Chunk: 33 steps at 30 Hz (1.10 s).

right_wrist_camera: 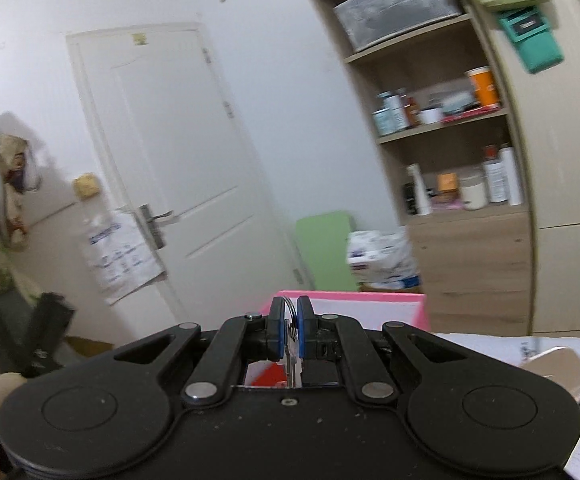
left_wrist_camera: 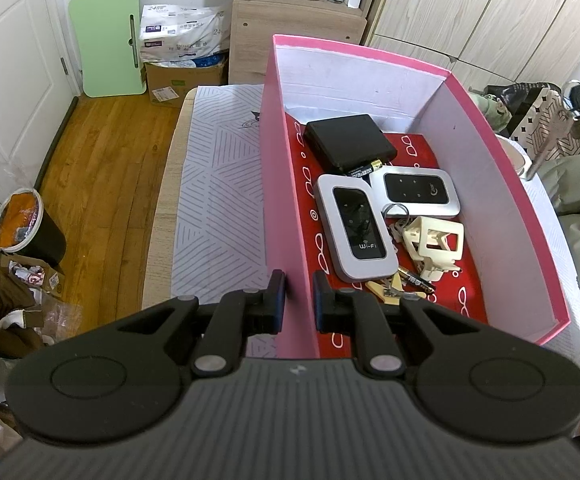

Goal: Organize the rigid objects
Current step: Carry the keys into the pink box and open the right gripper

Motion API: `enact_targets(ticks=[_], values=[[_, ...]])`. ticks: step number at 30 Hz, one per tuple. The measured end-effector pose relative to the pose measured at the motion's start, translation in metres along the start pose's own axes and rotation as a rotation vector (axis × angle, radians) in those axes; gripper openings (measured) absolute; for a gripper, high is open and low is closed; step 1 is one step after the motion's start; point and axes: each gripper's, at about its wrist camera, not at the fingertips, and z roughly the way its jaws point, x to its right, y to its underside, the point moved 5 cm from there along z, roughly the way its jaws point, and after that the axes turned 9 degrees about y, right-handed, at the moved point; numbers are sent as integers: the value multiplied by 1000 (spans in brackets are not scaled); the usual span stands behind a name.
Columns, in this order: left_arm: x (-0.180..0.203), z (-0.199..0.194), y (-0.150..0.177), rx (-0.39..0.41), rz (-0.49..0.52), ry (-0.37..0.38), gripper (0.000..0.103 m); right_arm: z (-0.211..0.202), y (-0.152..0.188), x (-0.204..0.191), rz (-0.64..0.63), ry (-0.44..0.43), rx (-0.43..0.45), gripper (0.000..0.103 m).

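**Pink box gripped at its wall, keys lifted above it**

Inside the pink box point(left_wrist_camera: 506, 216), on its red patterned floor, lay a black flat case point(left_wrist_camera: 348, 142), a battery point(left_wrist_camera: 366, 169), a silver router marked "Wi-Fi" point(left_wrist_camera: 356, 228), a second silver router point(left_wrist_camera: 420, 192), a cream plastic frame point(left_wrist_camera: 436, 246) and a bunch of keys point(left_wrist_camera: 400, 284). The left gripper point(left_wrist_camera: 298, 300) held its fingers narrow, pinching the box's near left wall. The box's far half stayed open; the counter point(left_wrist_camera: 213, 200) left of it showed bare striped cloth. The right gripper point(right_wrist_camera: 288, 324) clamped a key ring with keys point(right_wrist_camera: 290, 344) between its fingers, above the box's rim.
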Motion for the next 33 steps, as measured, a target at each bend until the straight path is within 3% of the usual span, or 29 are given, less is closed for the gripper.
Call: enact_targets(ticks=[7, 14, 18, 27, 33], values=[[2, -1, 0, 2, 14, -7, 13, 33, 14, -12, -101, 30, -69, 9], [8, -1, 0, 8, 45, -29, 12, 79, 34, -3, -297, 226, -163, 9], [9, -1, 1, 19, 58, -40, 11, 101, 33, 7, -329, 349, -245, 9], [6, -1, -1, 15, 38, -35, 11, 115, 31, 16, -260, 325, -275, 11], [6, -1, -1, 11, 33, -35, 11, 88, 19, 25, -136, 248, -239, 15]])
